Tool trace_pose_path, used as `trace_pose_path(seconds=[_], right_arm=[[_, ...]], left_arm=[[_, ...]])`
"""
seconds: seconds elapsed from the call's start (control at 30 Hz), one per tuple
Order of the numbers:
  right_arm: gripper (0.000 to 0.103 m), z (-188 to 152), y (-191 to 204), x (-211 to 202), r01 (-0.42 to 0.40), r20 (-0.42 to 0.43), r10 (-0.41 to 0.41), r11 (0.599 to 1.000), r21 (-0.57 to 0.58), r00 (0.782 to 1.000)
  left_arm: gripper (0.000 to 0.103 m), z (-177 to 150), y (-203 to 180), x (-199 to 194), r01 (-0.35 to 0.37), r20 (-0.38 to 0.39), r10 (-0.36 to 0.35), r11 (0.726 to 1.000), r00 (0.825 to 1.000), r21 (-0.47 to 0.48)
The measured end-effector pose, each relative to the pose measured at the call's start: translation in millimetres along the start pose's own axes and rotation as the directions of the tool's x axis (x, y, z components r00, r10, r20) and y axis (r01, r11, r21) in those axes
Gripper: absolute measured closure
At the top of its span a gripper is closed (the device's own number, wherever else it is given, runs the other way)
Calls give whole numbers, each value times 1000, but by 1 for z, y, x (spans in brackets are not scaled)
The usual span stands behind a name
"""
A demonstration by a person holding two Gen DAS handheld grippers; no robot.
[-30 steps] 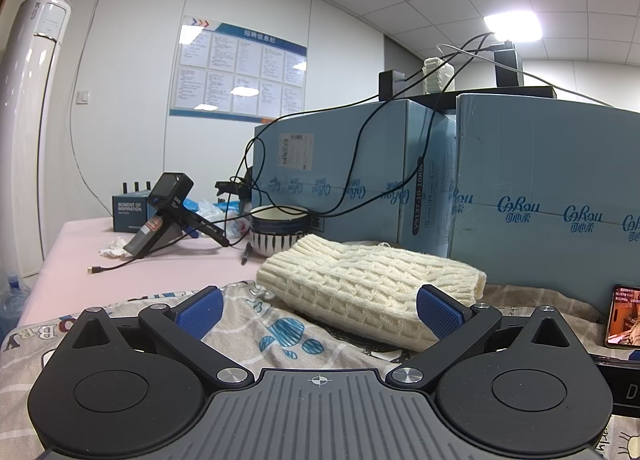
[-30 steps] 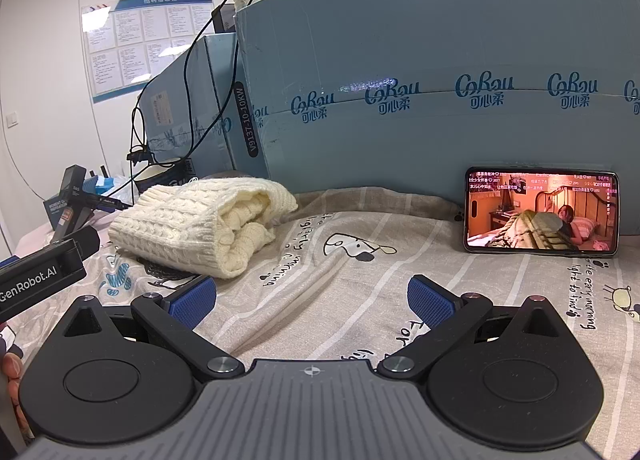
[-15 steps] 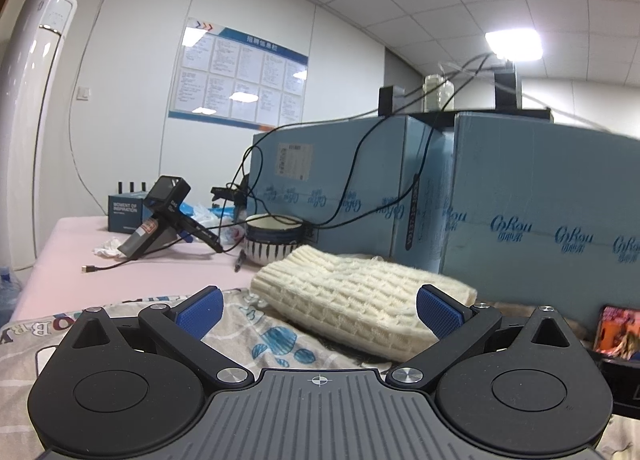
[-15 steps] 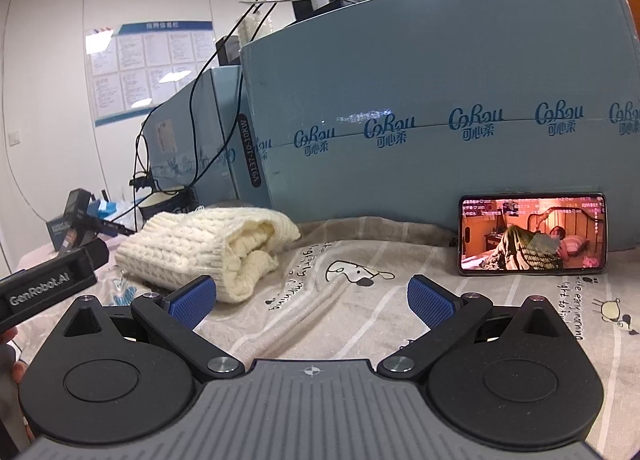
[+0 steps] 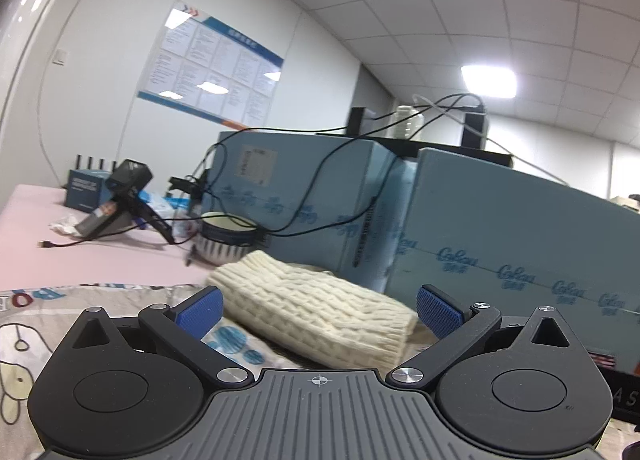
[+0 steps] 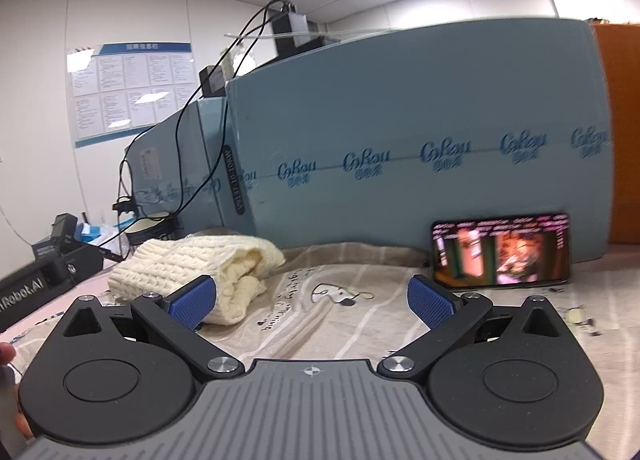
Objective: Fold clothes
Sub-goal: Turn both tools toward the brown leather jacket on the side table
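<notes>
Left wrist: bowl (image 5: 228, 235) beside folded sweater (image 5: 312, 310); contents hidden.

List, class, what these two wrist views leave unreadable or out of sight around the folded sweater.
1. Cream sweater: its near edge is hidden behind the left gripper body, left wrist view.
2. Phone: the screen is motion-blurred, right wrist view; in the left wrist view it is almost wholly hidden.
3. Wall poster: text too small in both views.
4. Striped bowl: its contents are hidden by the rim.

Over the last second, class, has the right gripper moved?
Yes. The right gripper has tilted upward: the phone and blue boxes sit lower in its view.
</notes>
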State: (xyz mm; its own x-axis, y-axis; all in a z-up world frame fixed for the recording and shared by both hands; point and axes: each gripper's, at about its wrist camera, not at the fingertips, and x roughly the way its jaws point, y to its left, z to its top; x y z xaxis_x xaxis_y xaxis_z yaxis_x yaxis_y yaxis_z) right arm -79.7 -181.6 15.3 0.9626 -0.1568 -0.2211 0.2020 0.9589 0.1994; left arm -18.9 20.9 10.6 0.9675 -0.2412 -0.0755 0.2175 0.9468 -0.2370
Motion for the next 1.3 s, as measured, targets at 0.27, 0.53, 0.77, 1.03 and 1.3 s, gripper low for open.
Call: trace_pose_path(seconds=[0.27, 0.53, 0.77, 1.03, 1.3], right_arm=[[0, 2, 4, -47, 79, 18, -79, 997, -12, 997], [0, 2, -6, -99, 172, 61, -170, 985, -17, 984], [0, -5, -27, -147, 258, 96, -257, 966, 6, 962], [0, -21, -57, -198, 337, 124, -341, 940, 57, 932], [0, -30, -97, -261, 510, 179, -530, 848, 144, 829]], left_arm=[[0, -2, -4, -2, 143, -33, -143, 990, 989, -2], [0, -5, -1, 1, 295, -76, -302, 951, 950, -92], [0, -9, -8, -7, 414, -55, -421, 905, 906, -100], [0, -12, -33, -19, 461, -113, -459, 887, 881, -4], [0, -24, -86, -58, 685, -221, -663, 727, 715, 36]])
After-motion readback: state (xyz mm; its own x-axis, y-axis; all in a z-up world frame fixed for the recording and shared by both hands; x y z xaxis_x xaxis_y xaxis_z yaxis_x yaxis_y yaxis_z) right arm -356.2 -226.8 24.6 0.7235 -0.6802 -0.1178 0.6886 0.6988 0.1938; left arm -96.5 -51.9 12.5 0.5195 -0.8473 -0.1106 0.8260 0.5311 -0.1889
